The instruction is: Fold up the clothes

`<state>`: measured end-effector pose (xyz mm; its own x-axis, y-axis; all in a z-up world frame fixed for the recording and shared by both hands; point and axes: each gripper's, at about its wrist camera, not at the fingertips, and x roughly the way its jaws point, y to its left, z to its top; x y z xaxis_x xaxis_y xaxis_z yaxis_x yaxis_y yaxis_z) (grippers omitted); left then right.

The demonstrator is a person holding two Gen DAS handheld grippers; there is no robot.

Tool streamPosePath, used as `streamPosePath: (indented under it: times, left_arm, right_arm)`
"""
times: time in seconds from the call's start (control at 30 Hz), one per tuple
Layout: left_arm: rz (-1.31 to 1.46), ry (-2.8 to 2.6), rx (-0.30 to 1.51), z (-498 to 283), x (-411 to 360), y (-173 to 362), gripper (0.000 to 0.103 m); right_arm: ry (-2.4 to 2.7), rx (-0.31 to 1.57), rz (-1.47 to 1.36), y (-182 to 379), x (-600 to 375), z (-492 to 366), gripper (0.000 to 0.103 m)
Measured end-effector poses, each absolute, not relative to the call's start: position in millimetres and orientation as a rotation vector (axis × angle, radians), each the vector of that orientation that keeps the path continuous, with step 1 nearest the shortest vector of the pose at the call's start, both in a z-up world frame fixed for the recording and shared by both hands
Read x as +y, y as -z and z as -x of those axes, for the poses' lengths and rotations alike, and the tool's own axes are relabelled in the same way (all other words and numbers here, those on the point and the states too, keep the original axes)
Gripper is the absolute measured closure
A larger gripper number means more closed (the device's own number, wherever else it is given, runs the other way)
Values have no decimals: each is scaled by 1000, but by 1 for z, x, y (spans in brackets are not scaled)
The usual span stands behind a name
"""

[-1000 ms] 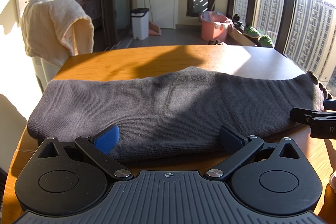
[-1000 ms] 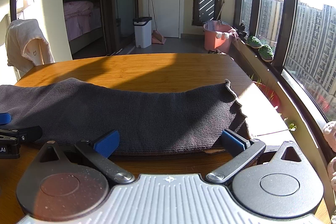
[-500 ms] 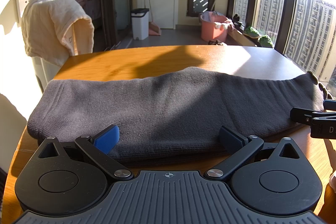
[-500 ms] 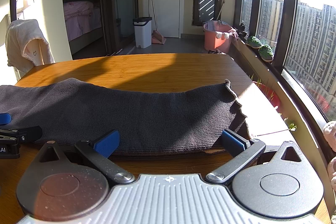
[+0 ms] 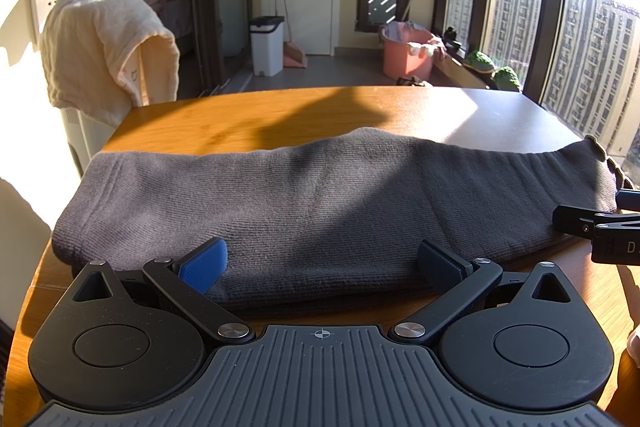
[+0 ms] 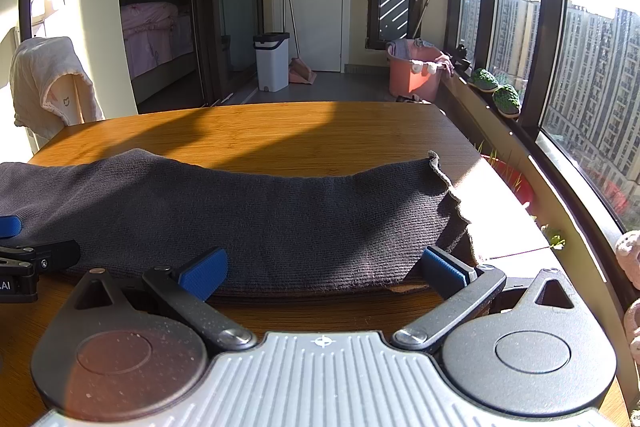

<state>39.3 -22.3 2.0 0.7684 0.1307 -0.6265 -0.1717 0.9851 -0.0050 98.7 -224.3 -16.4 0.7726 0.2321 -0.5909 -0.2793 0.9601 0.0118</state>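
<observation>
Folded grey knit [image 5: 328,203] — long axis left-right, on table [image 6: 280,131]

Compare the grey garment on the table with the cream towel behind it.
The grey garment is dark and lies flat, folded along the wooden table. The cream towel is pale and hangs draped over something beyond the table's far left corner. Both are soft fabric.

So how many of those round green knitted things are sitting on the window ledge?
2. Both sit side by side on the dark window ledge on the right: one round green knitted thing farther away, the other nearer. More could be hidden behind the window frame.
</observation>
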Motion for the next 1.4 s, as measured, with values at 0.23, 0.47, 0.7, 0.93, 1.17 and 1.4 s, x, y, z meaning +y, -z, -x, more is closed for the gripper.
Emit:
streamPosePath:
  times: [0.23, 0.47, 0.7, 0.93, 1.17, 1.4]
  left_arm:
    - [63, -164, 675, -39, -22, -2, 0]
    - [64, -164, 675, -39, -23, -2, 0]
    - [68, -162, 674, -39, -22, -2, 0]
    - [78, -158, 669, -38, -21, -2, 0]
    - [92, -154, 662, -38, -19, -2, 0]
    - [91, -154, 663, -38, -20, -3, 0]
  right_arm:
    - [-277, 630, 79, 17, -224, -99, 0]
    - [-258, 638, 124, 17, -216, -99, 0]
    - [-256, 648, 93, 18, -222, -94, 0]
    - [-258, 694, -35, 22, -237, -91, 0]
    - [-252, 699, -9, 23, -234, -91, 0]
    - [-253, 701, -5, 23, -233, -92, 0]
